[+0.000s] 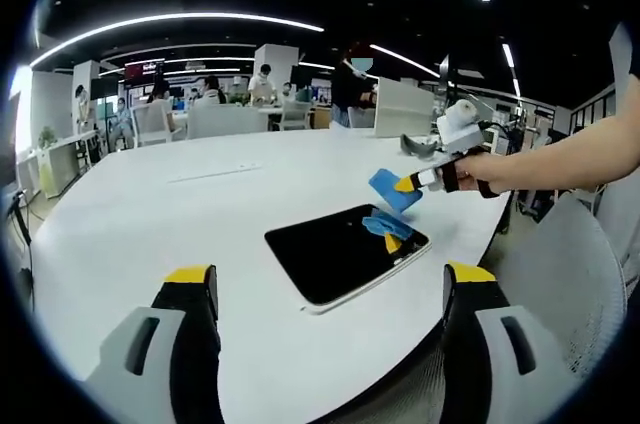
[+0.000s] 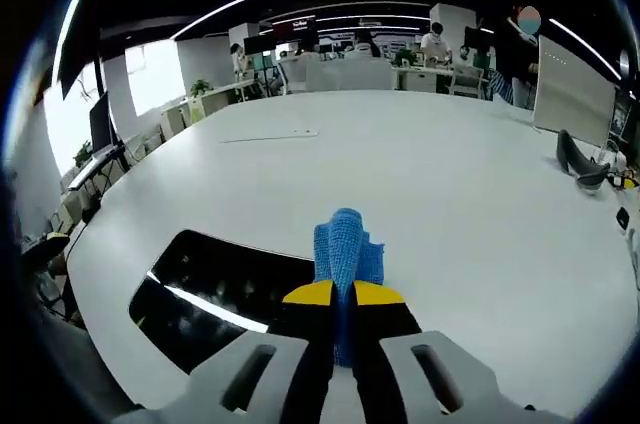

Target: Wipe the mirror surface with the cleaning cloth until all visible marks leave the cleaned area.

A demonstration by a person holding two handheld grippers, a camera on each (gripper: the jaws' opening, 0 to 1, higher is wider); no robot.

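- The white table [image 1: 200,214] carried the mirror [image 1: 340,249], which lay flat near its edge, dark and reflecting a ceiling light strip.
- I judged the wiping not yet properly under way: the cleaning cloth [image 2: 345,244] hung above the mirror's far edge, apparently clear of the glass.
- My next move called for lowering the cloth flat onto the glass and sweeping across it, keeping the mirror in sight.
- My right gripper [image 2: 346,294] was clenched on the cloth, jaws pinched together around the blue fold.
- My left gripper [image 1: 330,289] stood wide apart, holding nothing, hovering just short of the mirror.
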